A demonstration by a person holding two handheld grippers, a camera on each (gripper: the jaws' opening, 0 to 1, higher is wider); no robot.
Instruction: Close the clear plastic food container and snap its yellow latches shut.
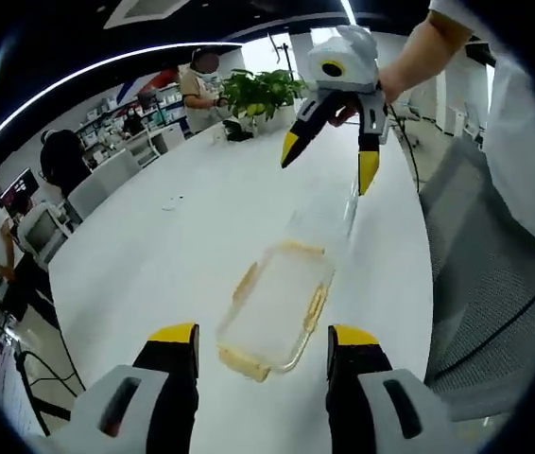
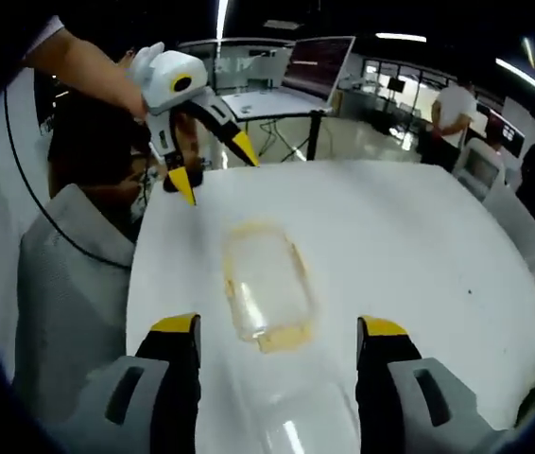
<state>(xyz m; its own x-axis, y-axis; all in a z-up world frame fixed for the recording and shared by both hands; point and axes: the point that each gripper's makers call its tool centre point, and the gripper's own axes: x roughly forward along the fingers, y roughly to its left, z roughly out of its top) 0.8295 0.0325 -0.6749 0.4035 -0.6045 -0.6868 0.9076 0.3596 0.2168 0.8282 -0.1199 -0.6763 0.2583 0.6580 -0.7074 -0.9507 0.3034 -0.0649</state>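
Surface: broad white oval table (image 1: 201,246) in an open office. Left gripper (image 1: 263,342), yellow-tipped, jaws released and spread, at 6 o'clock in the left gripper view. Clear rectangular plastic food container with yellow latches (image 1: 275,307) lies on the table just beyond, between the tips. Right gripper (image 1: 336,156), at 12 o'clock beyond it, jaws released, hovering. Potted green plant (image 1: 260,93) at the far edge.

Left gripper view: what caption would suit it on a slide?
Two open claws face each other over a clear container on a white table.
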